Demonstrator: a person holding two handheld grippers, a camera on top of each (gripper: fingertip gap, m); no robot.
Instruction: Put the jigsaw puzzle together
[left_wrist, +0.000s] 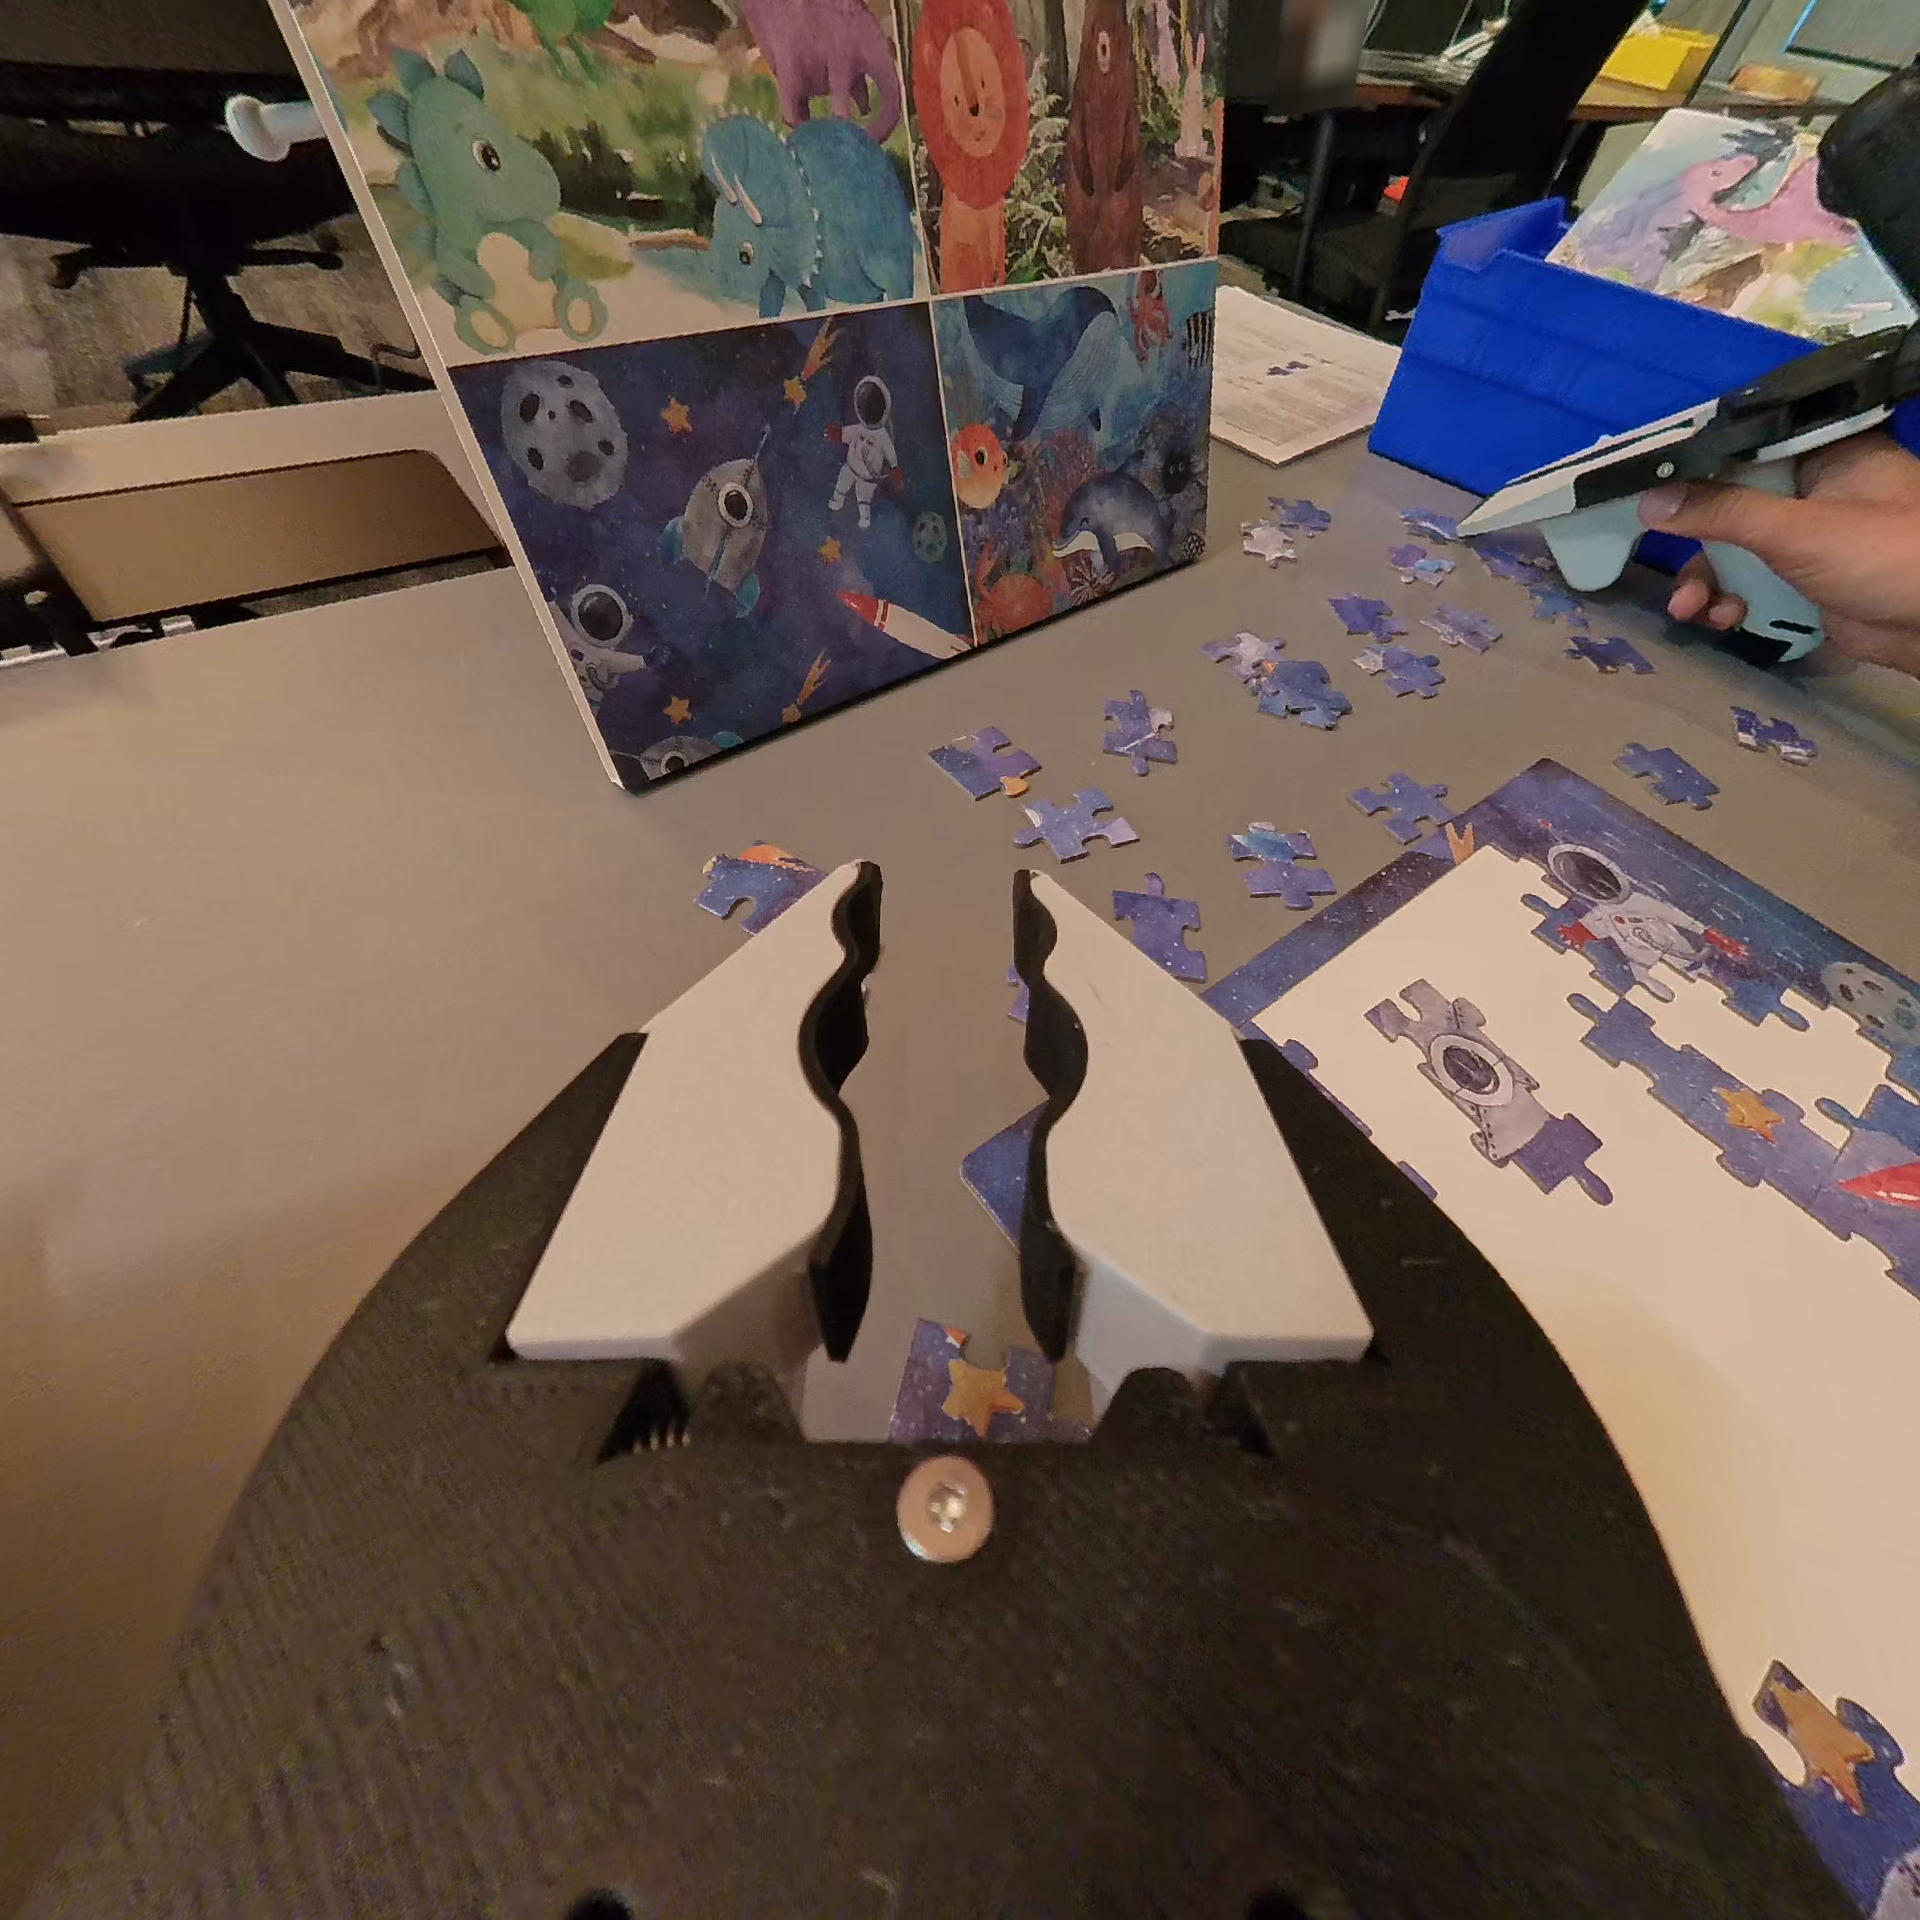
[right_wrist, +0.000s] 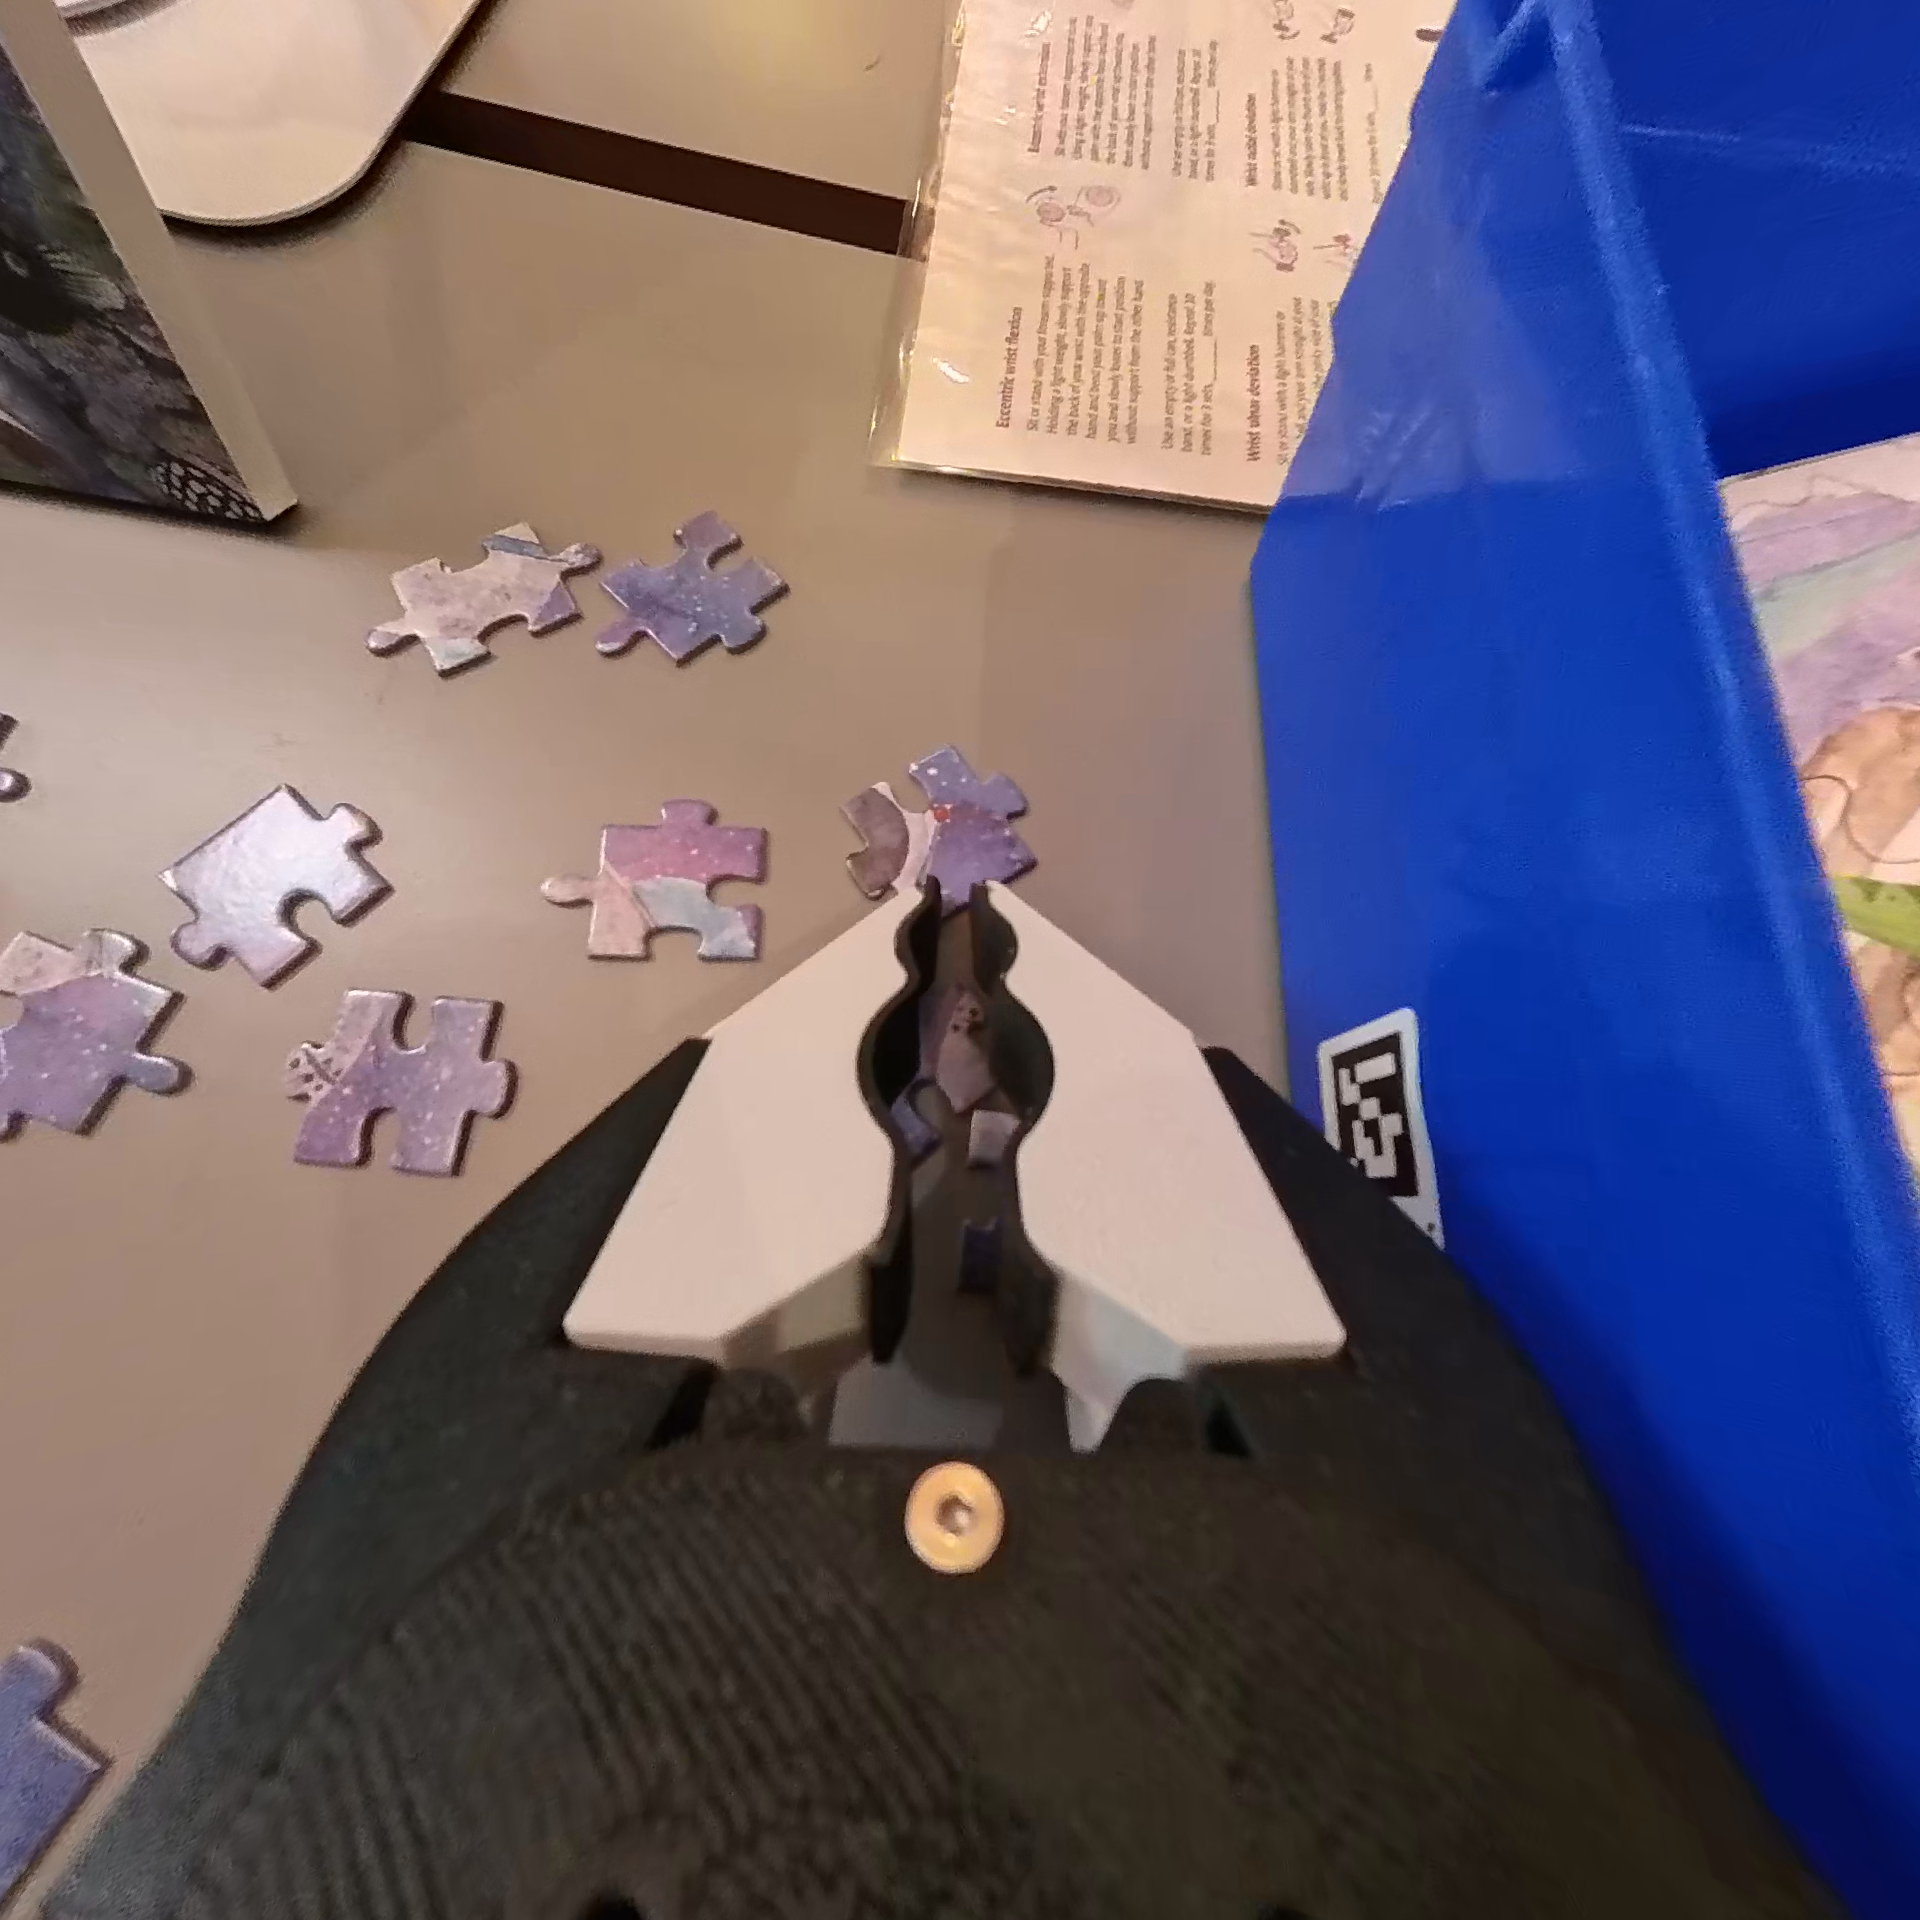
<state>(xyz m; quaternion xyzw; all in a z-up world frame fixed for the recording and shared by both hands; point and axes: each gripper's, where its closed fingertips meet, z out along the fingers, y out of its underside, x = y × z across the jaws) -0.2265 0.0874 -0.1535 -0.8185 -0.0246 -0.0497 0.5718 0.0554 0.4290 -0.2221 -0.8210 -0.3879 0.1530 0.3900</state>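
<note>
Right gripper (right_wrist: 954, 894), beside the blue bin (right_wrist: 1507, 727): fingers clamped on a purple puzzle piece (right_wrist: 961, 831). Left gripper (left_wrist: 945, 883), well left of the bin: fingers apart, bare, above the table (left_wrist: 312, 935) among loose pieces (left_wrist: 1075, 826).

**Hidden and cut-off parts of the puzzle scene**

The left tool (left_wrist: 945, 883) covered part of a star-printed piece (left_wrist: 977, 1392) and a corner of the puzzle board (left_wrist: 1351, 966). The right tool (right_wrist: 958, 896) hid the near edge of a purple piece (right_wrist: 961, 831). The blue bin (right_wrist: 1558, 727) ran off frame.
</note>
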